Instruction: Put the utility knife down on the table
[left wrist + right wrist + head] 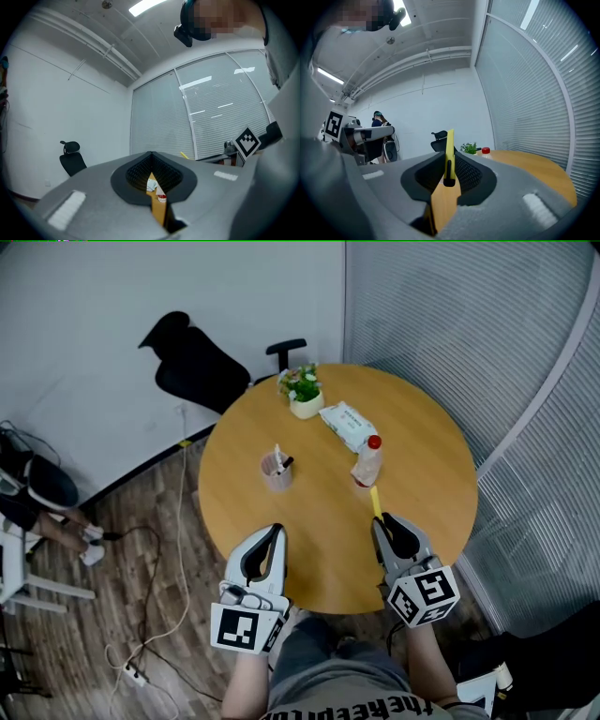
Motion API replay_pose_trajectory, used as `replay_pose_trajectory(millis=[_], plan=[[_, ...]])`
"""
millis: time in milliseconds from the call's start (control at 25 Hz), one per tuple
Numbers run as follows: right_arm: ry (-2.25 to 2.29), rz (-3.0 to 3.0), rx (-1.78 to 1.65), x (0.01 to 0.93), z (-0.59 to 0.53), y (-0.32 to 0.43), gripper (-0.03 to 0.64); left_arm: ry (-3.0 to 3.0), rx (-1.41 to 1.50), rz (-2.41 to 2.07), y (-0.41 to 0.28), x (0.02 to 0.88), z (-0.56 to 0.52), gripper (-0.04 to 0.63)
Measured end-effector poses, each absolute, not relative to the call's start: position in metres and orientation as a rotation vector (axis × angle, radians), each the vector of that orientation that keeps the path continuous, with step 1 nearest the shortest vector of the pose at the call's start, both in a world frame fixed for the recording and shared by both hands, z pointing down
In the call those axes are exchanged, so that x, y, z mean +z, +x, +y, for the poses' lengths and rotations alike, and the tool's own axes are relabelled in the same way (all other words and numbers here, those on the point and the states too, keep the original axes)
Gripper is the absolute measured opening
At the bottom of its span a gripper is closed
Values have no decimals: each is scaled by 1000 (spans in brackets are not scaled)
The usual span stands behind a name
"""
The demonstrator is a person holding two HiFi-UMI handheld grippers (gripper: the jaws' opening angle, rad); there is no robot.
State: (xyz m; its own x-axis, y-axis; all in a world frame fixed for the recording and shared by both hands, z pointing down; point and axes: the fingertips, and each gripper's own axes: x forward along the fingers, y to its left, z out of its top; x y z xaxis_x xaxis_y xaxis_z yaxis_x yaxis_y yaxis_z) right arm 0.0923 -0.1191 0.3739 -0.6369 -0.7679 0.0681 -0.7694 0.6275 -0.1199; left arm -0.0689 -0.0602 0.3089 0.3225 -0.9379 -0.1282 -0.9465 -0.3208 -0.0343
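Round wooden bench point(412, 418) mid-frame, black chair point(192, 367) upper left, blinds point(469, 315) right. Jaws of the right gripper point(384, 524) clamp the yellow utility knife point(376, 502), tip poking ahead over the bench; left gripper point(277, 531) jaws together, empty.

Left hand-held gripper point(277, 529) closed, empty; right hand-held gripper point(380, 521) tight on utility knife point(375, 500).

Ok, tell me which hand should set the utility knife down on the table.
Right. The right tongs are shut on the yellow utility knife, above the table. The left tongs are shut with nothing between them.
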Motion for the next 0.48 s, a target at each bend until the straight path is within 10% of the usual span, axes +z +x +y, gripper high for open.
replay_pose_trajectory(millis=[480], plan=[[1362, -2671, 327, 420, -148, 70, 66, -2553, 135, 1689, -93, 317, -101, 14]])
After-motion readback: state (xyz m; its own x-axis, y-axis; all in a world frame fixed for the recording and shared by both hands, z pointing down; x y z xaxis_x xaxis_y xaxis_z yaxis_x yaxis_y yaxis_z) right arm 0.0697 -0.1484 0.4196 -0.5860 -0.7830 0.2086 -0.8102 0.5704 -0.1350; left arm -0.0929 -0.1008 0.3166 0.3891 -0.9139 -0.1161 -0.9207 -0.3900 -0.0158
